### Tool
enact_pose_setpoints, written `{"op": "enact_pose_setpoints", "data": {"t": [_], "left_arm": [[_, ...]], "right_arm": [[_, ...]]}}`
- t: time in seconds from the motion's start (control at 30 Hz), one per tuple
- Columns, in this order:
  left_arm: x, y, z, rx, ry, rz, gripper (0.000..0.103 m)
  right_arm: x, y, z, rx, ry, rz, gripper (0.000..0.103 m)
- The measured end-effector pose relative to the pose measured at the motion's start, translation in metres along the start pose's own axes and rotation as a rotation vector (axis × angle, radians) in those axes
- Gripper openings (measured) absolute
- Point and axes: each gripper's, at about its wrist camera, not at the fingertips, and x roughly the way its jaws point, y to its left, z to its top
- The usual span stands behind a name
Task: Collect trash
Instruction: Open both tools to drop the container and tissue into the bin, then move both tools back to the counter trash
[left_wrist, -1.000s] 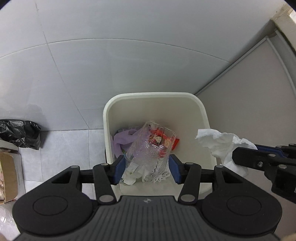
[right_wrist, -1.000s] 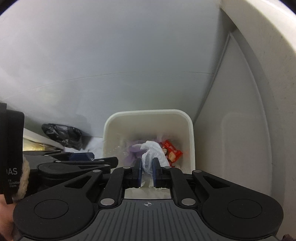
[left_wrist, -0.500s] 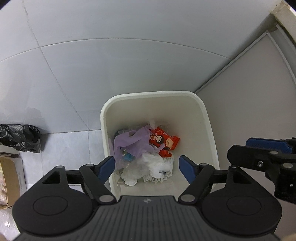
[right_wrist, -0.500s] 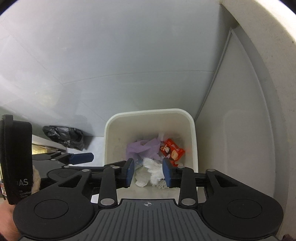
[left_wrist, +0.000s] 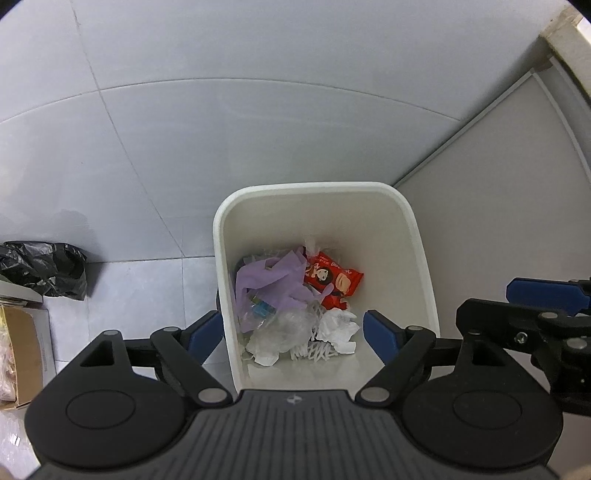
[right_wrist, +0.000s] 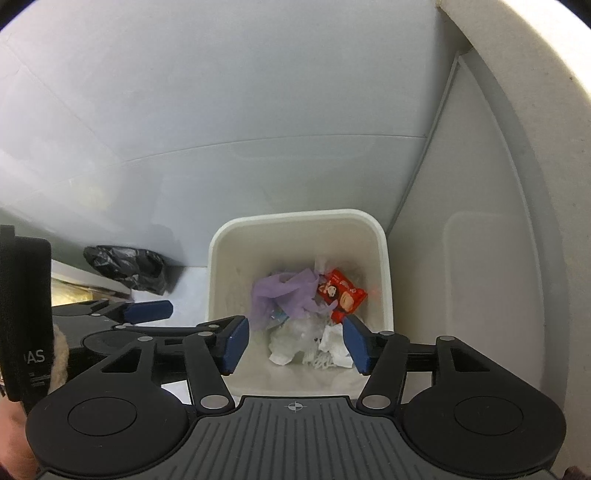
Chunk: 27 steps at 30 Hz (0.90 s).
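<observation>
Both grippers hang over the white bin (left_wrist: 417, 236), and both are empty: the left gripper (left_wrist: 293, 334) stands wide, its jaws having just been opening, and the right gripper (right_wrist: 295, 341) is parted about halfway, jaws likewise just opening, nothing between the pads of either. The trash lies down in the bin: a clear plastic cup (left_wrist: 284, 328) on its side, a crumpled white tissue (left_wrist: 338, 328) just beside it, a purple glove (left_wrist: 269, 282) and a red snack wrapper (left_wrist: 332, 282) behind. All light stuff, I'd judge. The cup is thin and slick and would buckle, so its rim is the place to take it; the tissue is soft and grabs anywhere. The left view shows a cardboard box (left_wrist: 22, 354) at the floor's edge near the black bag (left_wrist: 44, 267); the right view alone catches the person's hand (right_wrist: 11, 435) and a fuzzy cuff.
</observation>
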Motion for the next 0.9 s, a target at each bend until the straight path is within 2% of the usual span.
{"op": "enact_pose_setpoints", "data": {"t": [0.13, 0.23, 0.37, 0.67, 0.8, 0.9], "left_arm": [[-0.007, 0.005, -0.004, -0.01, -0.015, -0.004, 0.086], [-0.013, 0.009, -0.008, -0.015, -0.019, 0.002, 0.089], [-0.023, 0.01, -0.012, 0.011, -0.028, 0.016, 0.092], [-0.061, 0.011, -0.024, 0.008, -0.106, 0.021, 0.1], [-0.075, 0.008, -0.029, 0.02, -0.131, 0.033, 0.1], [-0.088, 0.005, -0.031, 0.03, -0.156, 0.039, 0.1]], "right_arm": [[-0.002, 0.002, -0.003, -0.01, 0.002, 0.007, 0.062], [-0.007, 0.004, -0.006, -0.018, -0.007, 0.012, 0.069], [-0.019, 0.006, -0.011, -0.033, -0.03, 0.024, 0.074], [-0.056, 0.005, -0.031, -0.075, -0.098, 0.045, 0.076], [-0.084, 0.008, -0.039, -0.13, -0.155, 0.073, 0.083], [-0.109, 0.009, -0.044, -0.176, -0.21, 0.092, 0.083]]}}
